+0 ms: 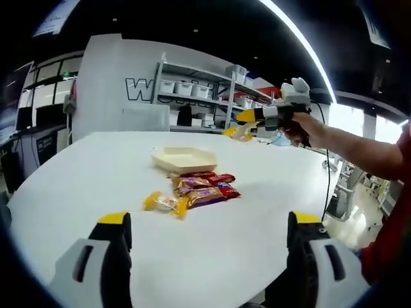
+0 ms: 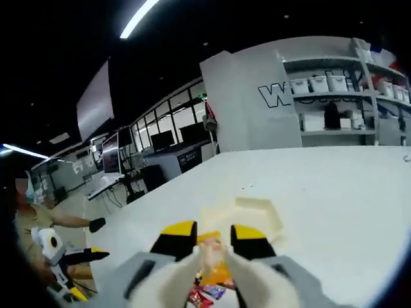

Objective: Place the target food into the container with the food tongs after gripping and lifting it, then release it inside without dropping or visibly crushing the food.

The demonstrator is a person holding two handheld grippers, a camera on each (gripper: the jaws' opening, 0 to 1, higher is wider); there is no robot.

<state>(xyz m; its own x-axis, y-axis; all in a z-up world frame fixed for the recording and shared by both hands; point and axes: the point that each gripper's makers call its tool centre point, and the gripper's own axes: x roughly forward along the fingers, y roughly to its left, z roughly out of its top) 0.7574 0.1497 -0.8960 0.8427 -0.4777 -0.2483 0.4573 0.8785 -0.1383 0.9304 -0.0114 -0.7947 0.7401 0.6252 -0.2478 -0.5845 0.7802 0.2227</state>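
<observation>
A cream hexagonal tray [image 1: 184, 158] sits mid-table, with a pile of red and brown snack packets [image 1: 204, 186] just in front of it and a yellow wrapped snack [image 1: 162, 202] at the pile's left. My left gripper [image 1: 212, 221] stands wide open over the near table with nothing in it. A hand holds my right gripper [image 1: 249, 116] high at the right, above and beyond the tray. In the right gripper view, my right gripper [image 2: 215, 234] is shut on pale food tongs [image 2: 183, 276], which pinch a yellow-orange packet [image 2: 213, 256] above the tray [image 2: 260, 215].
The white table [image 1: 96, 167] curves away to its left and near edges. Shelves with white bins [image 1: 192, 88] line the back wall. Desks with monitors [image 2: 160, 144] stand to the left. Another person [image 2: 45, 218] with a white device stands off the table's left side.
</observation>
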